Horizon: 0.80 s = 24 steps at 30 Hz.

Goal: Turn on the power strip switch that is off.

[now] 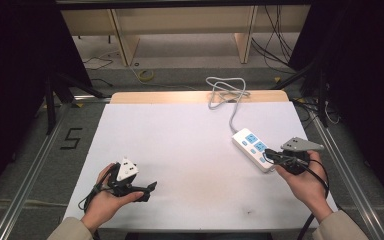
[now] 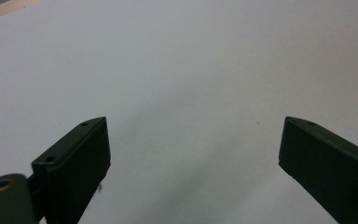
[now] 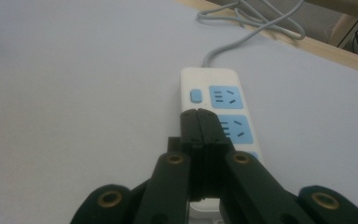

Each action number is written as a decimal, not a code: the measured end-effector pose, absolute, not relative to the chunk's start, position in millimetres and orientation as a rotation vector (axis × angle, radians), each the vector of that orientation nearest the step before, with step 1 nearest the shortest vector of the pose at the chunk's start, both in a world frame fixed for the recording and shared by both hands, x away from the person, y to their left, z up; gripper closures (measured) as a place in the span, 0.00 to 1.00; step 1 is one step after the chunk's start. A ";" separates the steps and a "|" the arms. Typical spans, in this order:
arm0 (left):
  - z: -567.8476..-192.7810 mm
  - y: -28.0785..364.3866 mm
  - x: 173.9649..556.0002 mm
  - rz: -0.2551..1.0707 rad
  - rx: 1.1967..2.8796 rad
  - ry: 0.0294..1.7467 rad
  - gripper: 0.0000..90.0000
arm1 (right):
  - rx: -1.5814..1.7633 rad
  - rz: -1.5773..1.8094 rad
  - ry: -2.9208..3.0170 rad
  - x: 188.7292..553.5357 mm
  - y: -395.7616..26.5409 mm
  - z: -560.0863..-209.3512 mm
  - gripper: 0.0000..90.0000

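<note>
My right gripper (image 1: 269, 154) has its jaws pressed flat together with nothing between them. In the right gripper view (image 3: 199, 114) their closed tips sit over the white power strip (image 3: 214, 100), just left of its middle blue socket and just below its small blue switch; whether the tips actually touch the casing I cannot tell. The power strip (image 1: 252, 148) is my landmark: it lies flat on the white bench (image 1: 180, 150) near the right edge, angled so that its far end points toward the back. From that far end its grey cable (image 1: 225, 95) runs to the back edge of the bench and lies there in loose loops. My right hand (image 1: 305, 180) holds the gripper from the near side of the strip, the grey three-cornered plate (image 1: 301, 145) above it.

My left gripper (image 1: 147, 192) is well apart from the strip, far to its left and nearer to me, lying in my left hand (image 1: 107, 197). Its jaws stand wide open and hold nothing; in the left gripper view (image 2: 193, 158) bare white bench shows between them.
</note>
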<state>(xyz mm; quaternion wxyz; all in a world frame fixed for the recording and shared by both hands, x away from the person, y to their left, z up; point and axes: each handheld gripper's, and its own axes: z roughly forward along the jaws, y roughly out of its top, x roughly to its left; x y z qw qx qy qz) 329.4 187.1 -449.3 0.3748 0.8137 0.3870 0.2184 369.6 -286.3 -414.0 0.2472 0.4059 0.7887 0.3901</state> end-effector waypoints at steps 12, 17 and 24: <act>-449.3 186.9 329.1 0.564 2.084 0.990 0.09 | 1.116 1.055 2.156 380.7 -284.4 -411.2 1.00; -449.4 186.9 329.3 0.563 2.083 0.989 0.09 | 1.120 1.049 2.157 385.6 -282.4 -410.2 1.00; -449.3 186.9 329.2 0.564 2.085 0.989 0.09 | 1.127 1.041 2.164 391.6 -280.7 -408.5 1.00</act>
